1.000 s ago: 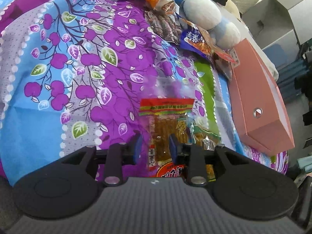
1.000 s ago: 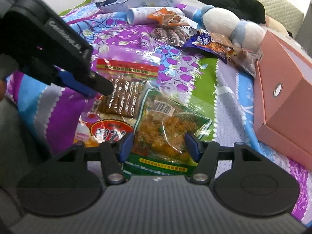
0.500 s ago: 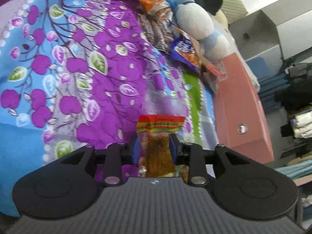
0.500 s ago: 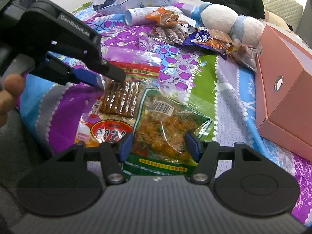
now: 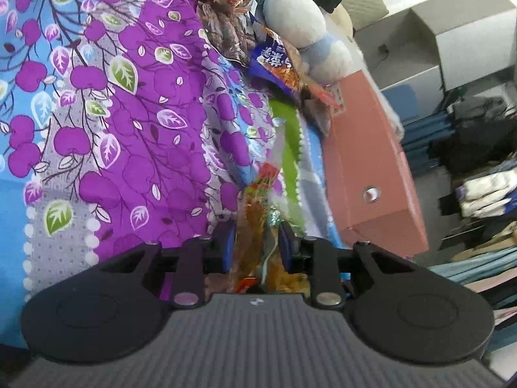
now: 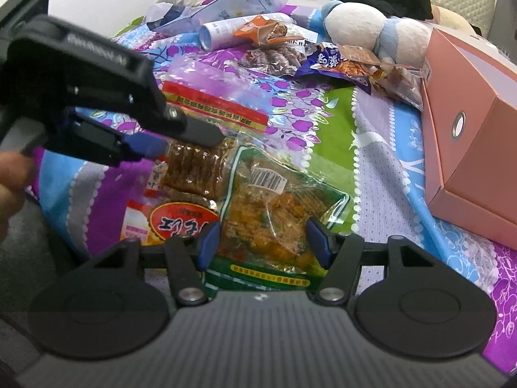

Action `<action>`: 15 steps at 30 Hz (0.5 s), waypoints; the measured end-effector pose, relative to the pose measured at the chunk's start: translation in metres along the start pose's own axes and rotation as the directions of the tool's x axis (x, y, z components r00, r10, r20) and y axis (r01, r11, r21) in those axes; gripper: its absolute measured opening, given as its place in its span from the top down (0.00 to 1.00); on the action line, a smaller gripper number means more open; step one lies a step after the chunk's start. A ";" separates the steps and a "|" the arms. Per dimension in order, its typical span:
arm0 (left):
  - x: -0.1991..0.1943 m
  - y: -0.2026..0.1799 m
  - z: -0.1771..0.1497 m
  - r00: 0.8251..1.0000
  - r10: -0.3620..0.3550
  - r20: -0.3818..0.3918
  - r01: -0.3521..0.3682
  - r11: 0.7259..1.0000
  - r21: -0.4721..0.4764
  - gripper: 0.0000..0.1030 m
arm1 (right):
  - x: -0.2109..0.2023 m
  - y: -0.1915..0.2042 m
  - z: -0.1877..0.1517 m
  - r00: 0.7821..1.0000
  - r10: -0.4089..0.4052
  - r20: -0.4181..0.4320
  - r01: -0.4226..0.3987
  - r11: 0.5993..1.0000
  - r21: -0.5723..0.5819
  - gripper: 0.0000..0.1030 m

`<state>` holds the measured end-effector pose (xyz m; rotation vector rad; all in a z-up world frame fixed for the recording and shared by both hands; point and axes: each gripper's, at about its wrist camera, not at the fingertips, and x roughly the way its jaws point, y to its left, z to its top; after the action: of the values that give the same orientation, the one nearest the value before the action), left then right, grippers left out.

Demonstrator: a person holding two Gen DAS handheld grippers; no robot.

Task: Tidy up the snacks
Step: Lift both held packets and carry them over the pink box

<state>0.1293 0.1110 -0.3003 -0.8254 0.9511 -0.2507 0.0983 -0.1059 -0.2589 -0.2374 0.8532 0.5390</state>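
- Closing your left tongs (image 5: 257, 242) on the red-topped snack packet (image 5: 258, 200).
- Right tongs (image 6: 263, 242) half-open, straddling the green packet (image 6: 278, 200), unclamped.
- Pink box (image 6: 468, 148) shut; most snacks unsorted on the bed.

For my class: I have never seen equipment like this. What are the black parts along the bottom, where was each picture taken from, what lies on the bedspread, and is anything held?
No robot here: a person holds a pair of tongs in each hand, each with a camera looking forward along its two fingers. The black shapes at the bottom are the tool itself.

In the left view, the left tongs are closing on a clear packet of brown snack strips, pinched between the blue pads.

In the right view, the right tongs stand open astride a green-edged packet of orange snacks on the flowered bedspread.

Farther off lie more snack packets, a plush toy and a pink box.
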 end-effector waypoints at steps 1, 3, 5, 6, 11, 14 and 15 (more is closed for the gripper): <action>0.000 -0.002 -0.001 1.000 0.013 0.003 -0.013 1.000 0.011 0.81 | 0.000 0.000 0.000 1.000 0.001 0.000 -0.001 1.000 0.003 0.41; -0.003 -0.006 -0.001 0.999 0.033 0.013 -0.034 0.999 0.033 0.88 | -0.001 -0.001 0.001 1.000 0.002 0.000 -0.002 1.000 0.011 0.41; -0.007 -0.010 -0.002 0.999 0.047 0.024 -0.048 0.997 0.056 0.90 | -0.002 -0.002 0.003 1.000 0.003 0.001 -0.003 1.000 0.023 0.42; -0.009 -0.015 -0.002 0.998 0.061 0.032 -0.064 0.995 0.077 0.90 | -0.004 -0.003 0.004 1.000 0.002 0.000 -0.002 0.999 0.032 0.42; -0.025 -0.042 -0.007 0.991 0.110 0.081 -0.122 0.976 0.179 0.93 | -0.020 -0.010 0.011 1.000 -0.015 0.011 0.014 0.996 0.090 0.42; -0.032 -0.057 -0.007 0.986 0.139 0.097 -0.156 0.966 0.208 0.93 | -0.033 -0.014 0.015 0.999 -0.032 0.034 0.028 0.993 0.113 0.43; -0.035 -0.062 -0.008 0.983 0.149 0.105 -0.169 0.961 0.220 0.93 | -0.038 -0.015 0.017 0.999 -0.036 0.040 0.031 0.992 0.120 0.43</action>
<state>0.1127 0.0834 -0.2364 -0.5412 0.8822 -0.1784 0.0971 -0.1256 -0.2189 -0.1300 0.8358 0.4583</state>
